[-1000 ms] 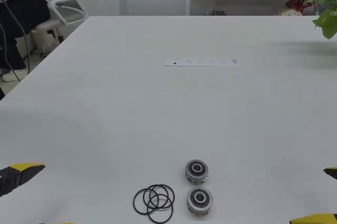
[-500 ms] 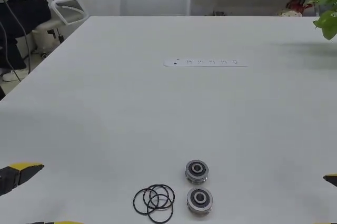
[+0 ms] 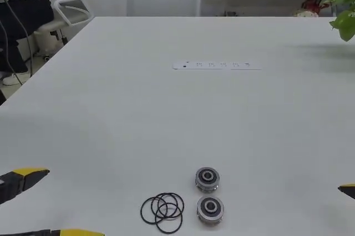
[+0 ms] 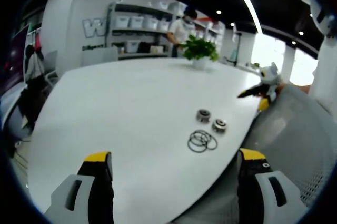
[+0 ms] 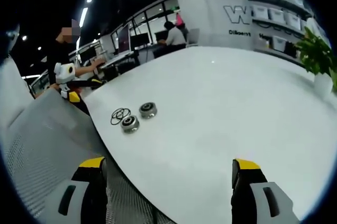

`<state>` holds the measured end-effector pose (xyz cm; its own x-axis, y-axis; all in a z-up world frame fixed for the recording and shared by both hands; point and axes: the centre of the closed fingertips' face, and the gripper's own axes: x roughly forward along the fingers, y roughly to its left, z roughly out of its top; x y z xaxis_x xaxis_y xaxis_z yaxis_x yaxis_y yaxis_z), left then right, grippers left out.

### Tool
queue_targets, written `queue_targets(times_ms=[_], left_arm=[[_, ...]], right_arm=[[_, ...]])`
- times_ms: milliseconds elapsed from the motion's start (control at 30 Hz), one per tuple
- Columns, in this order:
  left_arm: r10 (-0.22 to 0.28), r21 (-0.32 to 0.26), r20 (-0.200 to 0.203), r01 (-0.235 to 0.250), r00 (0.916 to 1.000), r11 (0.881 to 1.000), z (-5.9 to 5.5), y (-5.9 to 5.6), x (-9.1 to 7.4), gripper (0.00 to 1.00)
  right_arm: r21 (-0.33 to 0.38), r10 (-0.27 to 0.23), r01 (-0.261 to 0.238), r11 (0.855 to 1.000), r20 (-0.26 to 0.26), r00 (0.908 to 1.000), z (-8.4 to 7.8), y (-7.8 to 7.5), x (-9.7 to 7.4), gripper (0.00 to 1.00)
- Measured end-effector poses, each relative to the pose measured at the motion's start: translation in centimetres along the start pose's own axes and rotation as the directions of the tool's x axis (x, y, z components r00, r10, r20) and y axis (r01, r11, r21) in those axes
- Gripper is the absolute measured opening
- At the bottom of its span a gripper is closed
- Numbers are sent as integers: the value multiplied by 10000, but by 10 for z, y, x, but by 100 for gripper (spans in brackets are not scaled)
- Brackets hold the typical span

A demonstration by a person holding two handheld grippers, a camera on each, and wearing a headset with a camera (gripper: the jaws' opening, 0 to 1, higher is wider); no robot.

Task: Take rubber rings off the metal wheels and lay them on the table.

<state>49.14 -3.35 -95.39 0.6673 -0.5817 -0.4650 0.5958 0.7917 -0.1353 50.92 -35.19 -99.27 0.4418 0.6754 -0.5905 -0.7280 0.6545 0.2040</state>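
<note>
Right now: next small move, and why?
Probably bring the right gripper in to the near wheel: it and the left gripper are open and far off, and loose rings crowd the wheel's left. Any ring on it is too small to see.

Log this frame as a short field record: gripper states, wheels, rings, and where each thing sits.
left gripper: open, jaws wide apart, holding nothing, clear of the parts
right gripper: open, jaws wide apart, holding nothing, clear of the parts
far wheel: lying flat on the table, near its front edge
near wheel: lying flat, next to the far wheel
rubber rings: loose overlapping pile on the table, beside the near wheel, not touching it
rings on wheels: too small to tell
power strip: mid-table, far from the parts
</note>
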Motion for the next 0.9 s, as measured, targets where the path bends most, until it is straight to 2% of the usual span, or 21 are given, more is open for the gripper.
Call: queue_targets(times_ms=[400,900], left_arm=[[-22,-29,18,22,10000,10000,-3,2,2,100],[-72,-56,-17,72,10000,10000,-4,0,3,99]], right_arm=[[-45,180,-180,9998,-117,9998,-3,8,5,99],[-38,187,-188,9998,-171,9997,-4,9,5,99]])
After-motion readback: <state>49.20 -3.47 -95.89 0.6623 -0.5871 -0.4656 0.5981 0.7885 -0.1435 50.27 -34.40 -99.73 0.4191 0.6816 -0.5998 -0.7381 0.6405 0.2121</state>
